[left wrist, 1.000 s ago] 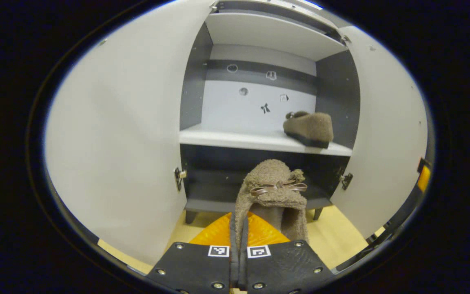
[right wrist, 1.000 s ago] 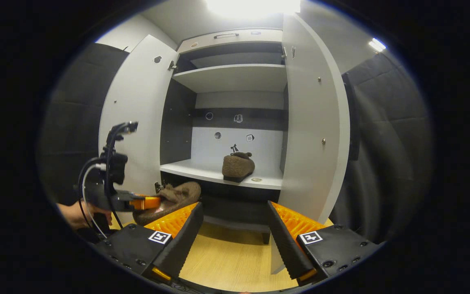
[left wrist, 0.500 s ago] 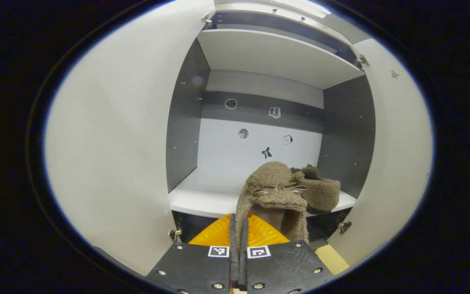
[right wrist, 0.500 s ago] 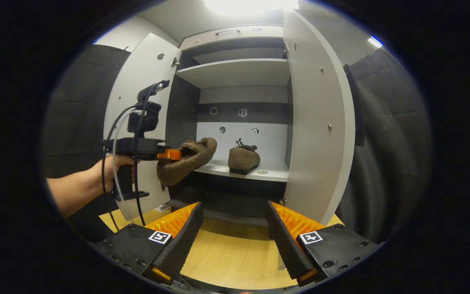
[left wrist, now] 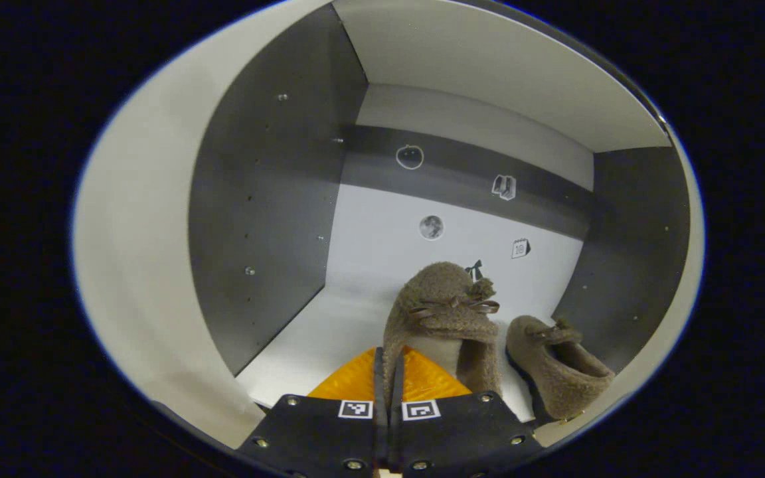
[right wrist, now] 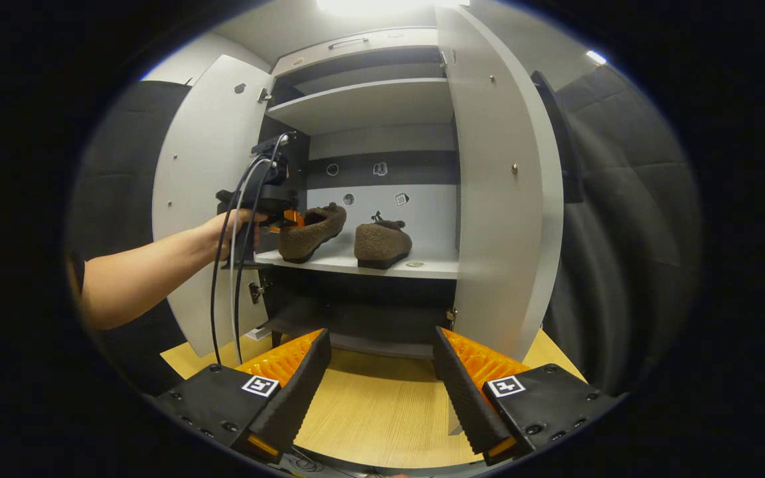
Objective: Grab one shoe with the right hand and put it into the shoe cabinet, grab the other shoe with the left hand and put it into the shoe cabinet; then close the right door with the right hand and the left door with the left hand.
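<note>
Over the last second the left tool (left wrist: 388, 372) has carried its shoe (left wrist: 445, 318) up from below shelf level and into the shoe cabinet (right wrist: 362, 106); the shoe now sits over the middle shelf (left wrist: 329, 332), heel pinched between the closed fingers, toe pointing at the back panel; in the right gripper view its toe end hangs slightly above the shelf (right wrist: 356, 262), and whether the sole touches I cannot tell. The other shoe (left wrist: 558, 368) has stayed put on that shelf, just beside on the right, apart from the held one. Judgement: second placement nearly done; release and withdrawal remain, then both doors. Right tool (right wrist: 382, 392) is empty, jaws spread wide, low over the pale wood floor (right wrist: 382, 411) in front of the cabinet; the left door (right wrist: 206, 166) and right door (right wrist: 495, 186) both stand open. Materials: shoes are brown fuzzy fleece, soft and rounded, with a thin ribbon bow on the vamp and a dark flat sole; cabinet has smooth matte white panels with dark grey inner walls, small stickers on the back.
</note>
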Action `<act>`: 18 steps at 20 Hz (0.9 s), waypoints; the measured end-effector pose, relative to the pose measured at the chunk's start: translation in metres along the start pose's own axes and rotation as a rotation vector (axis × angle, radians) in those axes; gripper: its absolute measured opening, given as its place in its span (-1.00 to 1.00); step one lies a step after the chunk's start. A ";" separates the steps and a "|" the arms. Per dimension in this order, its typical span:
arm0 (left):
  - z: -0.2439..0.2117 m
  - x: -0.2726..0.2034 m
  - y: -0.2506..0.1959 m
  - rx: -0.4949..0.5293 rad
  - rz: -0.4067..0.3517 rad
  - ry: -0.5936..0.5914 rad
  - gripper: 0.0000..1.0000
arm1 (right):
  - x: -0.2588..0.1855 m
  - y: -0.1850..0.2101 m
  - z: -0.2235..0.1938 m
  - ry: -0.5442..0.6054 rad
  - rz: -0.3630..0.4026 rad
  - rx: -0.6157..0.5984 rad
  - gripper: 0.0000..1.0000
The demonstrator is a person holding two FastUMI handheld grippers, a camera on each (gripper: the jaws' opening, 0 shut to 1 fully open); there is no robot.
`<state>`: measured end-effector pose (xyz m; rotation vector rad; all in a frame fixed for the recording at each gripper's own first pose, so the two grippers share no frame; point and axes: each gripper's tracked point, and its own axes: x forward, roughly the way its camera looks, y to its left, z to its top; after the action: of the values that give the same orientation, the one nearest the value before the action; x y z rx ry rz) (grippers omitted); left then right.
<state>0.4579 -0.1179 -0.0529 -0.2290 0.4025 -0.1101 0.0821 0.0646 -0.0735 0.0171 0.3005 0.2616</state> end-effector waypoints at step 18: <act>0.042 -0.147 -0.008 0.189 -0.055 -0.195 1.00 | -0.024 0.009 0.040 -0.076 0.016 -0.007 0.96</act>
<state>0.3400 -0.0955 0.0413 -0.0638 0.1896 -0.1776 0.0695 0.0683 -0.0274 0.0225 0.2234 0.2775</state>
